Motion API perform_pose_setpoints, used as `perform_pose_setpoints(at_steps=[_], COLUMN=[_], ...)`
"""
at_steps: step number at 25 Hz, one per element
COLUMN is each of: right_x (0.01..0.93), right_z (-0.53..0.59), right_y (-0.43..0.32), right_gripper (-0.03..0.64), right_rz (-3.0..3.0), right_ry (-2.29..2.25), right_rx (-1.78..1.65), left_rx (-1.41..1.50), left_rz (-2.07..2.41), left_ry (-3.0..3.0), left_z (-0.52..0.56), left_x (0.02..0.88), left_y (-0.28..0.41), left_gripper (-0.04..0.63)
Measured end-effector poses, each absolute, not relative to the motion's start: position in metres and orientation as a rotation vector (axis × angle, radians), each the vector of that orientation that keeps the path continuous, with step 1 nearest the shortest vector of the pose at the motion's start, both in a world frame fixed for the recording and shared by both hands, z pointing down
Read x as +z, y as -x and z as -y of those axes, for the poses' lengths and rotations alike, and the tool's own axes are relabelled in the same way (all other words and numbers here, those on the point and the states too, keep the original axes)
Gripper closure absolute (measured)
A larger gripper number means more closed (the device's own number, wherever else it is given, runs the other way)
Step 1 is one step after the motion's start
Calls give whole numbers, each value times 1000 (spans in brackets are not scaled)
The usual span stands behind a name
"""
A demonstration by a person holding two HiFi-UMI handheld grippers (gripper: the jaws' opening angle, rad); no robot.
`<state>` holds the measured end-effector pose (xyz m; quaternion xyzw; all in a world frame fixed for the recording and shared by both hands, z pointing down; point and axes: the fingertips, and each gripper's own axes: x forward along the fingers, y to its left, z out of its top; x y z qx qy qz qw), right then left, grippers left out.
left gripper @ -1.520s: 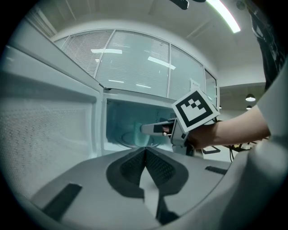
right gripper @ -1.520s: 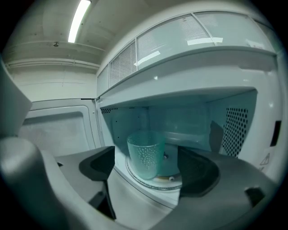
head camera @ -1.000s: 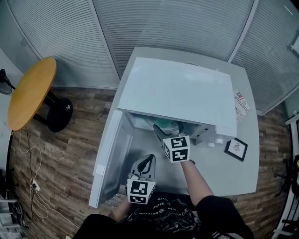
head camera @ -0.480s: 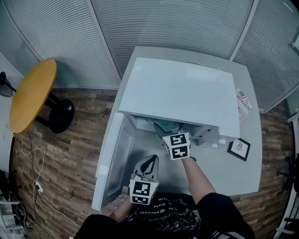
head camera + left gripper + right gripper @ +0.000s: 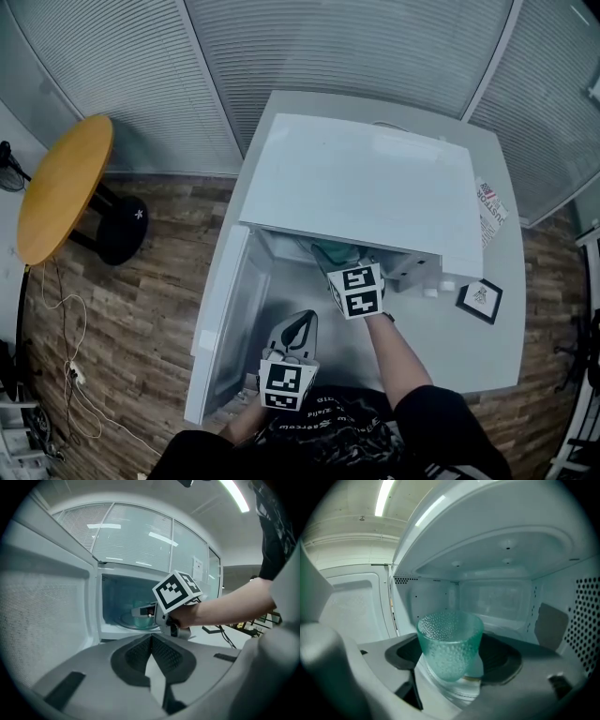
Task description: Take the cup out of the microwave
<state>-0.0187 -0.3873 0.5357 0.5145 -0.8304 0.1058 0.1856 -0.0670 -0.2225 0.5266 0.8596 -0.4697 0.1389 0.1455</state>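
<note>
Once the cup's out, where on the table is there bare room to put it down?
Bare table lies right of the right arm, on the person's side of the black card. In front of the microwave it is crowded: open door, left gripper, and the right gripper inside, jaws around the cup.

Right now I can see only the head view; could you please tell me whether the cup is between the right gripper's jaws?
Observer: Yes. The green cup stands upright inside the microwave, between the jaws of the right gripper. I cannot tell whether they press it.
Operator: Thank you. Is it off the turntable yet?
Observer: It does not look so; its base appears to rest on the glass turntable.
</note>
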Motion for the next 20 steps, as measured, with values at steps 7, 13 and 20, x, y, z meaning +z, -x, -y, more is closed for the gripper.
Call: perform_pose_setpoints(at_steps=[7, 13, 20], right_x=[533, 526, 521], right_z=[387, 384, 372], right_y=[18, 19, 15], right_gripper=[241, 242, 242], right_rz=[2339, 2356, 2354], right_ry=[-1453, -1461, -1459], right_rx=[270, 255, 236], left_rx=[391, 380, 362], left_rz=[1366, 1371, 1389], left_ry=[-2469, -2465, -2462], left_z=[223, 223, 223], left_x=[526, 526, 524], left_y=[68, 69, 71], left_gripper=[588, 588, 589])
